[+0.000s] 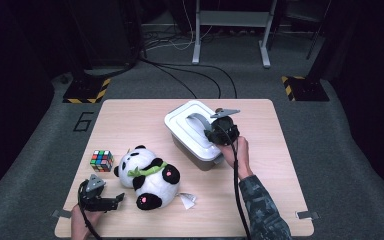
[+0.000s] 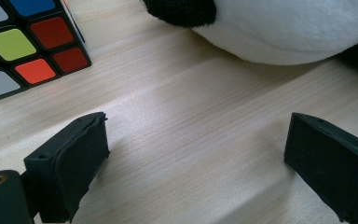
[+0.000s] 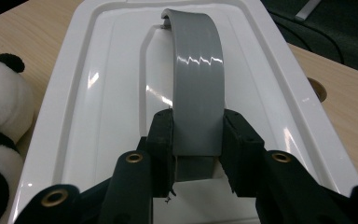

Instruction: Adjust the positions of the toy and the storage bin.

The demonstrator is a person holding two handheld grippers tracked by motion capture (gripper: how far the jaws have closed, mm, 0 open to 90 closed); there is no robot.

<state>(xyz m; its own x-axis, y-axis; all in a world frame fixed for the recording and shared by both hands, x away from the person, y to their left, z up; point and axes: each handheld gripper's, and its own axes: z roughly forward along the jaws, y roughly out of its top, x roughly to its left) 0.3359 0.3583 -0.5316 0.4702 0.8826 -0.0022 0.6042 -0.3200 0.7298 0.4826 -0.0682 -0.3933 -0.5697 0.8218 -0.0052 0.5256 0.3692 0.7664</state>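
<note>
right gripper [image 3: 196, 149]: black matte jaws clamped on the grey handle [image 3: 198, 88] of the white box lid [image 3: 98, 107], one pad on each edge of the strap. handle is a smooth, glossy, flat band that arches up from the lid's recessed centre. lid is glossy moulded plastic, rectangular with rounded corners and a raised rim. in the high view the lid [image 1: 180, 125] sits on a grey storage box [image 1: 192, 155] in the far middle of the table [image 1: 130, 115], long side running diagonally, right gripper [image 1: 216, 134] over its near right end.

left gripper [image 2: 196, 158]: jaws stand wide apart, nothing between them, bare pale wood-grain laminate under them. pads are blocky and dull black. in the high view it [image 1: 111, 201] lies by the near left corner.

plush panda [image 1: 147, 177]: soft white and black pile, green scarf, pink paw pads, lying near the table's near edge, just beside the left gripper. rubik's cube [image 1: 101, 160]: glossy coloured squares in a black grid, near the left edge, just beside the panda's head.
</note>
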